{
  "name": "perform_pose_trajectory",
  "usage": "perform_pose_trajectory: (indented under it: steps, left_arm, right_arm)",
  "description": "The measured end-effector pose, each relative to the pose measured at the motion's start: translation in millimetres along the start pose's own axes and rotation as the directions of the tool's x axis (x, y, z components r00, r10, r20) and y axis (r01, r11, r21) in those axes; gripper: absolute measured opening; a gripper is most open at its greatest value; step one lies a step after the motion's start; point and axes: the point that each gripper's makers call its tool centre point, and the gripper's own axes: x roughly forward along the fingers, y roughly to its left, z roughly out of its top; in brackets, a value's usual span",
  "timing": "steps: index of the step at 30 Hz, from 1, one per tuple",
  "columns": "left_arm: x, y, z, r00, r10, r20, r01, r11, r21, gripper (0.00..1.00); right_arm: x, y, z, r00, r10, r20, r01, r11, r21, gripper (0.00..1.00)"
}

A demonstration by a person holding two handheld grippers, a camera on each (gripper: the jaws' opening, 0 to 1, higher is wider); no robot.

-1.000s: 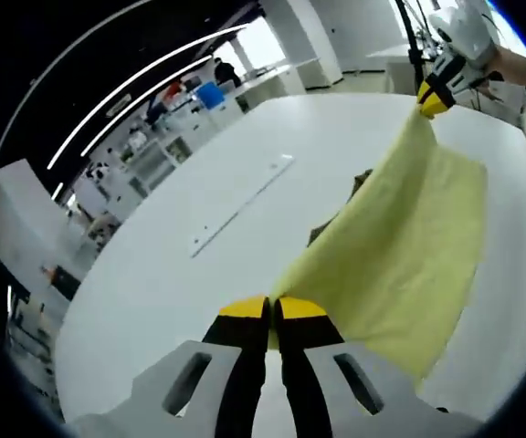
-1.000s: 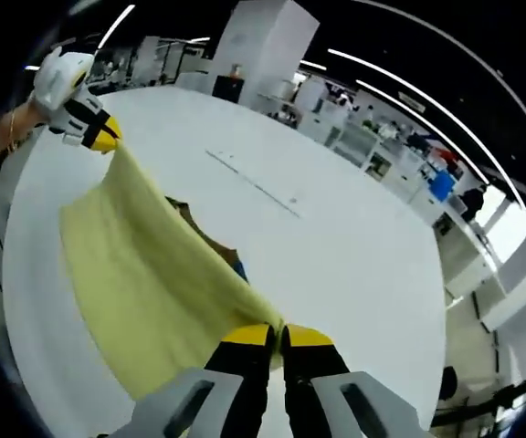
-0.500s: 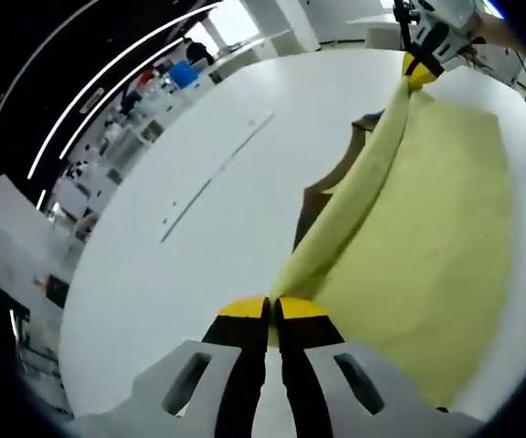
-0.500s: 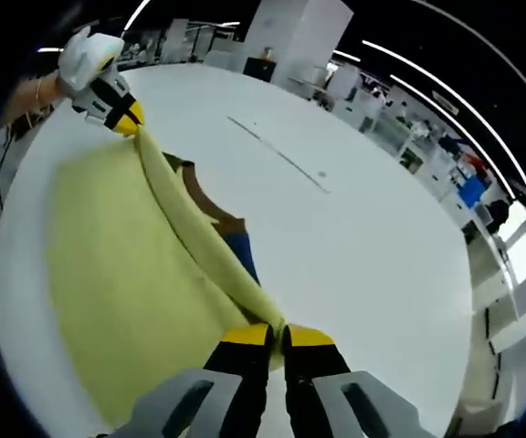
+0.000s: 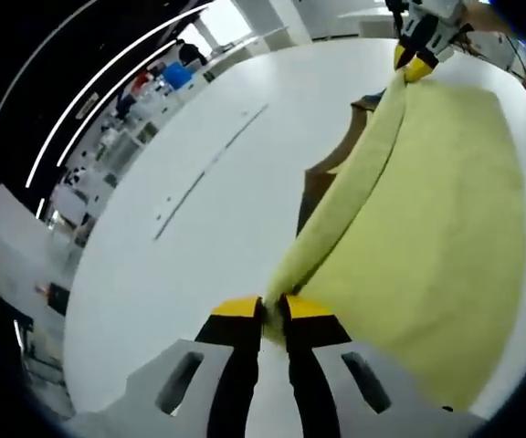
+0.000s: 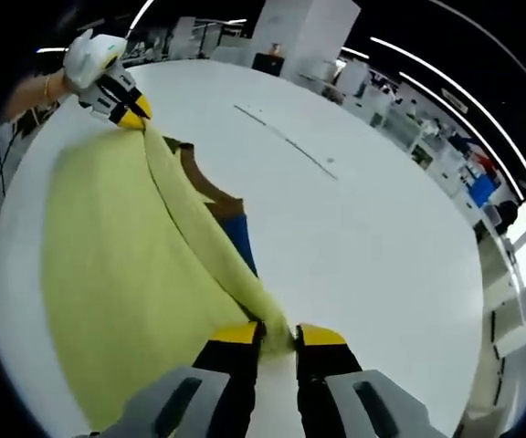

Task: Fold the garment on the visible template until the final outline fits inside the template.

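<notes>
Jaws on my left gripper [image 5: 264,310] and right gripper [image 6: 278,336] each pinch one end of the yellow garment [image 5: 436,228], carrying its folded edge across; I judge this stretches the fold straight. One garment, lying on the white surface [image 5: 190,237] from 12 to 5 o'clock, over one brown template [image 5: 322,178]

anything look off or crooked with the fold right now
The yellow garment has a bunched, rolled ridge along its folded edge, from the left gripper to the right gripper. The brown and blue template peeks out beside it.
</notes>
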Motion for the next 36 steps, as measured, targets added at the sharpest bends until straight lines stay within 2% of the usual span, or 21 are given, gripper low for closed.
perform_pose_trajectory:
  steps: [2, 4, 6, 8, 9, 12, 16, 18, 19, 20, 21, 22, 23, 26, 27, 28, 29, 30, 32, 34, 36]
  left_arm:
    - [-3.0, -2.1, 2.5, 0.999, -0.025, 0.029, 0.025, 1.0, 0.018, 0.15]
    - [-5.9, -5.6, 4.1, 0.997, -0.056, 0.061, 0.057, 0.998, -0.004, 0.2]
    - [-9.1, -6.6, 1.5, 0.997, -0.051, 0.061, 0.051, 0.999, 0.0, 0.2]
    - [-8.4, -4.1, -5.5, 0.999, -0.024, 0.026, 0.022, 0.997, 0.081, 0.17]
    - [-7.1, -4.8, -7.2, 1.0, -0.021, 0.022, 0.019, 0.997, 0.073, 0.17]
    - [-6.1, -4.9, -6.4, 0.999, -0.017, 0.033, 0.015, 0.997, 0.071, 0.14]
    - [-1.2, -0.9, -5.6, 0.999, 0.018, 0.039, -0.023, 0.99, 0.14, 0.06]
    - [0.2, -0.9, -6.1, 0.999, 0.017, 0.04, -0.022, 0.991, 0.134, 0.03]
    - [-0.8, 1.0, -5.5, 0.999, 0.03, 0.044, -0.035, 0.992, 0.122, 0.0]
    - [-2.7, 7.3, -3.4, 0.995, 0.076, 0.058, -0.081, 0.993, 0.091, 0.01]
    - [-3.7, 7.7, -1.1, 0.994, 0.08, 0.07, -0.086, 0.994, 0.074, 0.0]
    - [-4.7, 7.7, 0.8, 0.993, 0.084, 0.08, -0.088, 0.995, 0.049, 0.0]
    - [-5.8, 8.4, 2.1, 0.993, 0.085, 0.085, -0.088, 0.996, 0.031, 0.0]
    - [-4.6, 12.8, 2.2, 0.992, 0.097, 0.084, -0.096, 0.995, -0.018, 0.0]
    - [-3.6, 14.2, 1.8, 0.991, 0.101, 0.082, -0.098, 0.994, -0.046, 0.01]
    - [-2.9, 15.9, 1.5, 0.991, 0.107, 0.08, -0.1, 0.991, -0.087, 0.01]
    - [-1.9, 18.9, 0.6, 0.991, 0.113, 0.072, -0.101, 0.982, -0.157, 0.02]
    - [-1.2, 21.2, -0.5, 0.991, 0.121, 0.064, -0.105, 0.972, -0.21, 0.03]
    - [1.1, 24.5, -10.9, 0.992, 0.124, -0.01, -0.122, 0.954, -0.273, 0.05]
    - [2.3, 25.6, -10.0, 0.991, 0.137, -0.002, -0.13, 0.936, -0.327, 0.07]
    - [2.6, 20.8, -9.7, 0.994, 0.106, 0.017, -0.091, 0.916, -0.39, 0.06]
  right_arm:
    - [-5.8, -0.5, 0.4, 1.0, 0.004, 0.01, -0.004, 1.0, -0.001, 0.17]
    - [-9.9, 1.9, 0.3, 1.0, 0.016, 0.02, -0.015, 1.0, -0.018, 0.22]
    - [-12.1, 3.0, -1.6, 1.0, 0.018, 0.017, -0.017, 0.999, -0.047, 0.25]
    - [-10.7, 0.2, -3.2, 1.0, 0.003, 0.015, -0.002, 0.997, -0.083, 0.24]
    - [-9.6, -1.3, -3.8, 1.0, -0.003, 0.013, 0.005, 0.997, -0.082, 0.24]
    - [-7.1, -6.3, -2.0, 0.999, -0.023, 0.025, 0.024, 0.998, -0.051, 0.21]
    - [-3.2, -4.7, -3.0, 0.999, -0.021, 0.028, 0.021, 0.999, -0.028, 0.13]
    - [-1.9, -6.2, -2.5, 0.999, -0.032, 0.035, 0.033, 0.999, -0.018, 0.09]
    - [-1.6, -7.5, -1.8, 0.999, -0.035, 0.041, 0.035, 0.999, 0.002, 0.02]
    - [-1.6, -7.5, -0.6, 0.998, -0.034, 0.05, 0.032, 0.999, 0.041, 0.0]
    - [-2.2, -9.3, 4.1, 0.996, -0.038, 0.077, 0.029, 0.993, 0.117, 0.0]
    - [-3.1, -11.9, 5.9, 0.995, -0.048, 0.088, 0.032, 0.985, 0.169, 0.0]
    - [-3.9, -15.2, 5.0, 0.995, -0.053, 0.084, 0.029, 0.962, 0.271, 0.0]
    - [-2.1, -19.3, 4.0, 0.995, -0.054, 0.087, 0.009, 0.892, 0.451, 0.0]
    - [-0.6, -23.2, 3.1, 0.994, -0.069, 0.08, 0.024, 0.885, 0.464, 0.01]
    - [0.9, -26.1, 3.2, 0.994, -0.082, 0.076, 0.039, 0.893, 0.449, 0.03]
    - [1.8, -27.8, 3.1, 0.993, -0.092, 0.069, 0.05, 0.889, 0.454, 0.04]
    - [2.3, -31.0, 3.3, 0.991, -0.119, 0.059, 0.075, 0.865, 0.497, 0.05]
    - [5.9, -28.5, 6.1, 0.992, -0.097, 0.075, 0.038, 0.825, 0.564, 0.07]
    - [8.4, -26.8, 6.6, 0.993, -0.086, 0.081, 0.018, 0.788, 0.616, 0.12]
    - [9.2, -25.5, 4.9, 0.994, -0.077, 0.075, 0.014, 0.783, 0.622, 0.17]
